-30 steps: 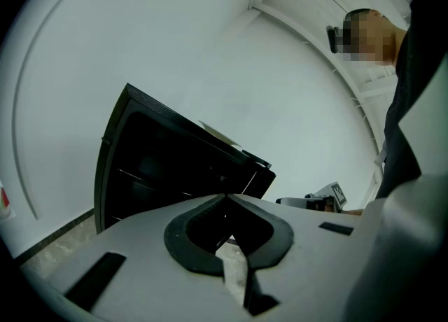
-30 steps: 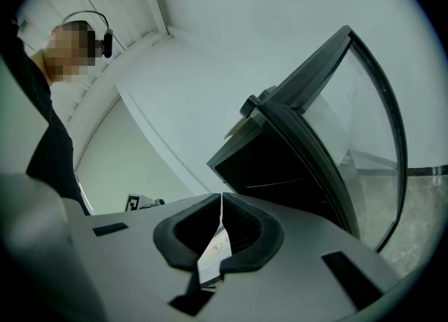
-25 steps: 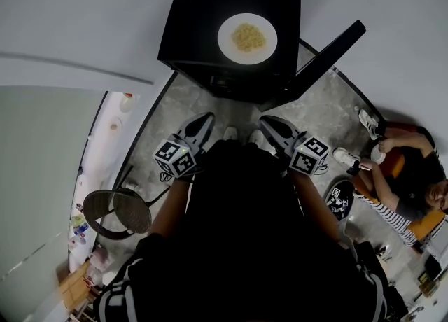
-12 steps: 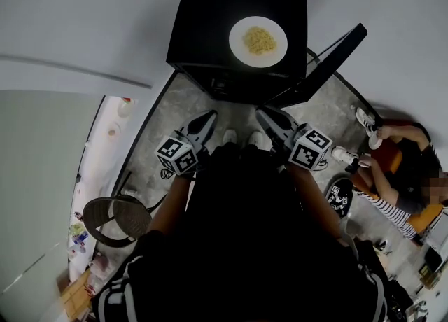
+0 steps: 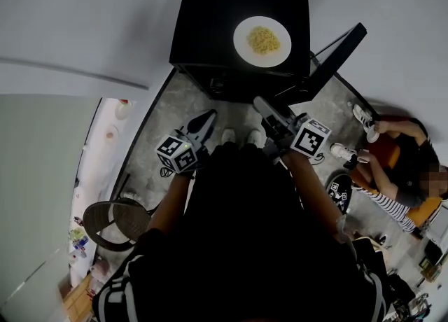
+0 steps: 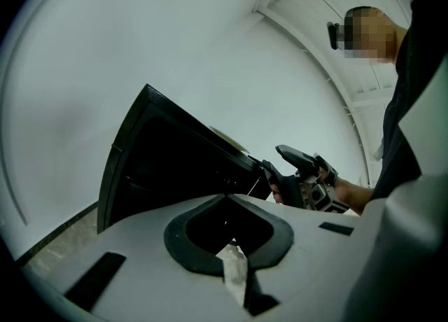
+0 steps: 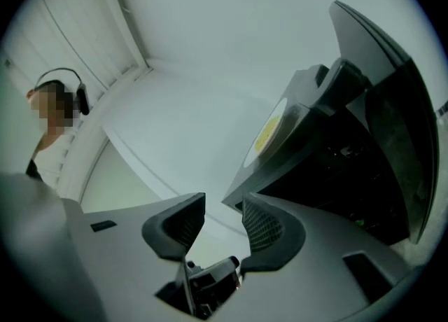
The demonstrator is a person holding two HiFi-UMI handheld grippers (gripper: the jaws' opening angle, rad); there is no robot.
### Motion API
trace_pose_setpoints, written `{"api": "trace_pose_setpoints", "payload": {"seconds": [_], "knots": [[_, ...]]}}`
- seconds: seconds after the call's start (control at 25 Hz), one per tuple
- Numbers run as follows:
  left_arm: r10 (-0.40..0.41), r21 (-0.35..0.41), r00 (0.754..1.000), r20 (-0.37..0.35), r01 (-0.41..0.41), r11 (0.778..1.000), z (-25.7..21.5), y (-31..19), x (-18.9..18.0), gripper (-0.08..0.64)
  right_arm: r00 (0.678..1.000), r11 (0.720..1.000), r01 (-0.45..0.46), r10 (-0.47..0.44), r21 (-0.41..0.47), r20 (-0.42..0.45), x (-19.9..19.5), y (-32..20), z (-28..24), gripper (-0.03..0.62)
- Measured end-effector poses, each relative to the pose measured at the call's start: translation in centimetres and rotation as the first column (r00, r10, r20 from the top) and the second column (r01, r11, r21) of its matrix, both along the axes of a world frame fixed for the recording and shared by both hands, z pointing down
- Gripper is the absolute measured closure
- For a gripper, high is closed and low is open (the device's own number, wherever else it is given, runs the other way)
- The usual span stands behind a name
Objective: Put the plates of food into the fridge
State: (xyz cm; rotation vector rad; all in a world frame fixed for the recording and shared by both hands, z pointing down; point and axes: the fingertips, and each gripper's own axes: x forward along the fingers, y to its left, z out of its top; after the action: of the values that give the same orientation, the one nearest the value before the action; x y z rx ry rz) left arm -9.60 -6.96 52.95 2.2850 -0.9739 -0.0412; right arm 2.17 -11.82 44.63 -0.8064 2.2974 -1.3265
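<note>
Head view: the plate of food point(image 5: 262, 40) sits atop the black fridge point(image 5: 210, 26), upper centre, its door point(image 5: 334, 51) open.

Left gripper view: the left gripper point(image 6: 227, 198) is closed and empty.

Right gripper view: the right gripper point(image 7: 224, 208) has just been opening, with nothing between its jaws. It is probably reaching for the plate's rim next.

The person wears a black top point(image 5: 245, 243) with white stripes at its sides. The left claw point(image 5: 207, 116) and right claw point(image 5: 262, 105) are grey-shelled with dark pads, each bearing a black-and-white marker cube point(image 5: 310, 137).
</note>
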Motion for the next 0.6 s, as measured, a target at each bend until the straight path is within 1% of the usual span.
{"api": "trace_pose_setpoints", "payload": {"seconds": [0.08, 0.16, 0.24, 0.36, 0.48, 0.6], "knots": [[0.003, -0.006, 1.0, -0.002, -0.003, 1.0, 0.2, -0.1, -0.2, 0.535, 0.996, 0.998, -0.036, 0.039, -0.043, 0.079, 0.1, -1.2, -0.4, 0.434], [0.005, -0.01, 1.0, -0.004, -0.005, 1.0, 0.3, -0.3, -0.4, 0.535, 0.984, 0.992, -0.071, 0.086, -0.102, 0.154, 0.3, -2.5, -0.5, 0.434], [0.006, -0.015, 1.0, -0.007, -0.006, 1.0, 0.6, -0.5, -0.4, 0.535, 0.972, 0.981, -0.09, 0.125, -0.173, 0.201, 0.4, -3.5, 0.0, 0.434], [0.008, -0.017, 1.0, -0.016, -0.009, 1.0, 0.6, -0.2, -0.4, 0.535, 0.959, 0.959, -0.111, 0.172, -0.262, 0.225, 0.4, -3.9, 0.8, 0.434], [0.017, -0.014, 1.0, -0.019, -0.017, 1.0, 0.6, -0.2, -0.3, 0.535, 0.939, 0.929, -0.147, 0.239, -0.341, 0.248, 0.8, -4.5, 1.3, 0.434], [0.02, -0.018, 1.0, -0.022, -0.02, 1.0, 0.8, -0.4, -0.3, 0.535, 0.917, 0.904, -0.157, 0.283, -0.397, 0.281, 0.9, -5.3, 1.5, 0.434]]}}
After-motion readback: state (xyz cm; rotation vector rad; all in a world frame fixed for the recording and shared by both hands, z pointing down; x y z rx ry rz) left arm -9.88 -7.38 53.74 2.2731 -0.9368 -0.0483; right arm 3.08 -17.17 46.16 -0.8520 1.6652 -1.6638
